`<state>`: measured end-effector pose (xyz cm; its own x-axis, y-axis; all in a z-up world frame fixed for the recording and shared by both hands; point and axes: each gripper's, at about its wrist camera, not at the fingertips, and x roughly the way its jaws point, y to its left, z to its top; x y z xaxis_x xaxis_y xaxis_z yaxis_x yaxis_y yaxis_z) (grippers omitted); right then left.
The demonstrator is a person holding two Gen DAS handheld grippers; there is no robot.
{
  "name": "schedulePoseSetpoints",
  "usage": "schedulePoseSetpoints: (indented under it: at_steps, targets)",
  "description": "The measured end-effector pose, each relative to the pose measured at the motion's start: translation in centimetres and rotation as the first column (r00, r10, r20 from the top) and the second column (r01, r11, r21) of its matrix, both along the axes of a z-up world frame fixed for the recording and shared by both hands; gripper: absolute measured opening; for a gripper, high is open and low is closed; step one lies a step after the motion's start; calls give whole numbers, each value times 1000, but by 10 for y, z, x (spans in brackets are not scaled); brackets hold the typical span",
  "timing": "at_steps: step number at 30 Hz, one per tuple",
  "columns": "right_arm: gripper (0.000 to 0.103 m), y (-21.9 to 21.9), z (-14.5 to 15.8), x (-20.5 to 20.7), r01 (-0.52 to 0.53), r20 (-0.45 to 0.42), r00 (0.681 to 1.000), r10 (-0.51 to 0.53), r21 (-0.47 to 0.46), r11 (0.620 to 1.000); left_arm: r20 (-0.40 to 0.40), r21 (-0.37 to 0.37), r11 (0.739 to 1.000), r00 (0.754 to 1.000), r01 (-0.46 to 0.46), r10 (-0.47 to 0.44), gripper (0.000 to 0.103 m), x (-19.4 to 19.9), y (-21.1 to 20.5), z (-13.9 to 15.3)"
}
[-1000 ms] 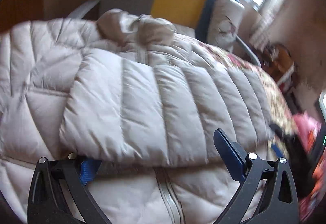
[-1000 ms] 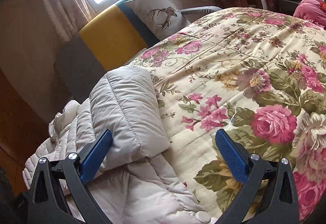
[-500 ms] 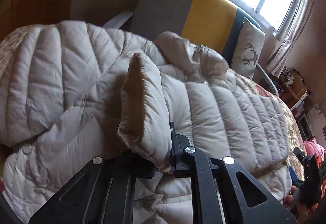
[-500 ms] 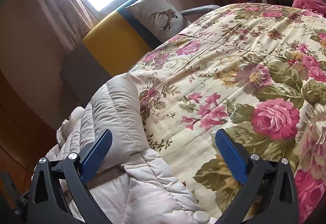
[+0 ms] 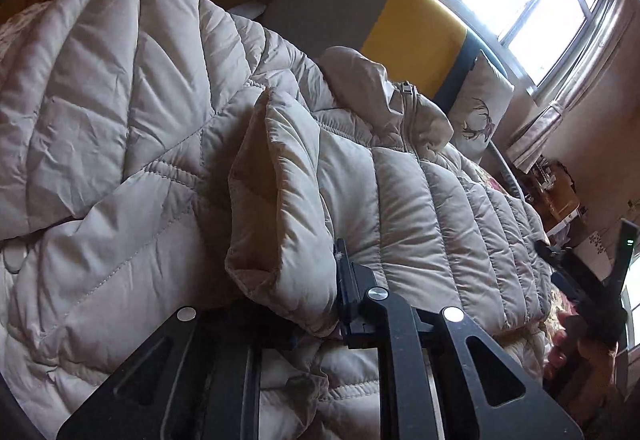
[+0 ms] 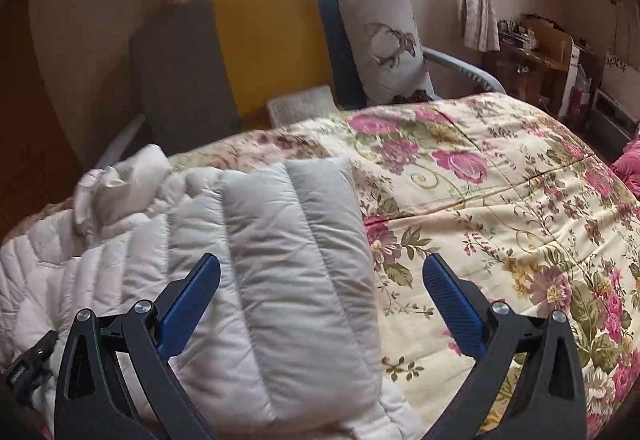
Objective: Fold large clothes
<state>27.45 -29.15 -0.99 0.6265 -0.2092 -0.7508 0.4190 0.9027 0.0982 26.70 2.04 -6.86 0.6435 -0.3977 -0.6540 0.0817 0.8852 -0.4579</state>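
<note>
Left gripper (image 5: 320, 304) is clamped on the puffer jacket's cuff (image 5: 288, 224), probably to fold that sleeve; right gripper (image 6: 320, 300) hangs wide apart over the near sleeve.

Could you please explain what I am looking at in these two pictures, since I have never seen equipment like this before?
There is no robot here: a person holds a pair of hand-held tongs in each hand, and a wide-angle camera on each looks forward along its two fingers. One picture is the left camera's view, the other the right's. A pale quilted puffer jacket lies on a bed with a floral quilt. The left tongs are pinched on the jacket's sleeve cuff, though the jaws are easing apart slightly. The right tongs stand open above the other sleeve, holding nothing. Behind are a chair and a deer-print cushion.
</note>
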Motion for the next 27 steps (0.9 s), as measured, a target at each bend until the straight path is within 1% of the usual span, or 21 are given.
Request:
schedulePoseSetpoints:
  at_steps: [2, 4, 5, 7, 9, 10, 12, 13, 14, 15, 16, 18, 19, 20, 21, 22, 23, 25, 27]
  targets:
    - [101, -18, -25, 5, 39, -36, 999, -37, 57, 998, -2, -48, 999, 1000, 22, -22, 26, 1, 4, -3]
    - [101, -32, -41, 4, 56, -47, 998, -51, 119, 991, -4, -55, 998, 999, 35, -35, 28, 2, 3, -5]
    - [101, -34, -43, 6, 62, -52, 997, -56, 122, 991, -5, -52, 998, 999, 38, -38, 29, 3, 2, -6]
    - [101, -31, -44, 8, 67, -59, 996, -63, 81, 994, -9, -63, 997, 999, 42, -42, 29, 6, 2, -10]
    - [101, -30, -41, 8, 65, -58, 996, -62, 66, 996, -15, -92, 995, 999, 40, -42, 29, 9, 4, -12]
    - [101, -31, -40, 7, 65, -57, 997, -60, 80, 995, -15, -111, 993, 999, 40, -42, 29, 9, 7, -13]
    - [101, -33, -35, 4, 75, -72, 995, -67, 107, 991, -14, -127, 991, 999, 40, -42, 29, 8, 9, -13]
    - [101, -30, -26, -5, 92, -71, 994, -86, 88, 992, -15, -134, 990, 999, 41, -43, 29, 8, 11, -14]
    - [101, -21, -14, -15, 97, -46, 994, -95, 54, 994, -14, -141, 989, 999, 41, -44, 29, 7, 12, -14]
    - [101, -11, -3, -25, 86, -17, 996, -86, 26, 996, -10, -150, 988, 999, 43, -45, 29, 7, 14, -14]
    - [101, 3, 5, -35, 49, 8, 999, -49, 0, 999, -8, -163, 986, 999, 43, -45, 29, 6, 15, -13]
    - [101, 28, 11, -48, -58, 4, 998, 58, -24, 998, -11, -184, 982, 999, 45, -48, 38, 2, 19, -10]
    - [101, 40, 9, -51, -112, -8, 994, 112, -45, 993, -9, -187, 981, 998, 52, -54, 49, -1, 20, -4]
    - [101, 49, 4, -51, -145, -23, 989, 143, -67, 987, 0, -193, 979, 998, 62, -63, 66, -6, 21, 2]
    - [101, 55, -3, -49, -160, -39, 987, 157, -90, 983, 14, -200, 978, 998, 66, -65, 75, -12, 22, 9]
    - [101, 57, -11, -46, -163, -59, 986, 158, -96, 982, 35, -206, 977, 999, 49, -42, 87, -21, 26, 19]
    - [101, 55, -17, -43, -162, -73, 985, 157, -78, 984, 52, -217, 976, 998, 29, -19, 89, -28, 32, 26]
    - [101, 47, -24, -41, -152, -74, 986, 151, -14, 988, 76, -266, 964, 997, 12, 9, 89, -39, 52, 39]
    - [101, 39, -28, -45, -147, -57, 987, 149, 36, 989, 83, -283, 959, 995, -34, 59, 89, -47, 74, 47]
